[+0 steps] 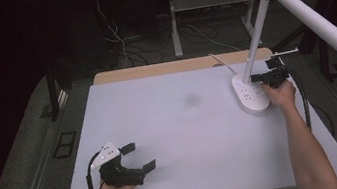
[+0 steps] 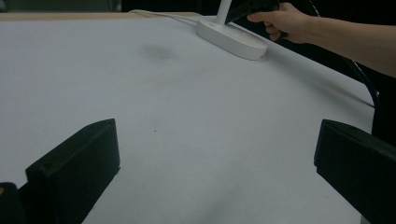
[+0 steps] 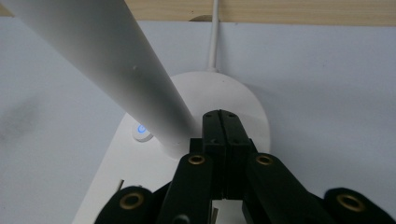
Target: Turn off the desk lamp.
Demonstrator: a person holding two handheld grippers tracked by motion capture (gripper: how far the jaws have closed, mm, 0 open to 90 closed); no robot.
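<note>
A white desk lamp stands at the table's right side: an oval base (image 1: 250, 96), a slanted stem (image 1: 255, 36) and a long head (image 1: 320, 24) reaching right. My right gripper (image 1: 255, 79) hovers over the base with its jaws pressed together and empty. In the right gripper view, its tips (image 3: 223, 117) sit just right of the stem's foot (image 3: 173, 135), near a blue-lit button (image 3: 141, 130). Whether the tips touch the base I cannot tell. My left gripper (image 1: 139, 157) rests at the table's front left, open wide, with bare table between its jaws (image 2: 215, 158).
The white table top (image 1: 186, 127) has a faint dark smudge (image 1: 191, 100) near its middle. The lamp's white cable (image 1: 222, 61) runs off the wooden back edge (image 1: 152, 70). Beyond lie a dark floor, cables and table legs.
</note>
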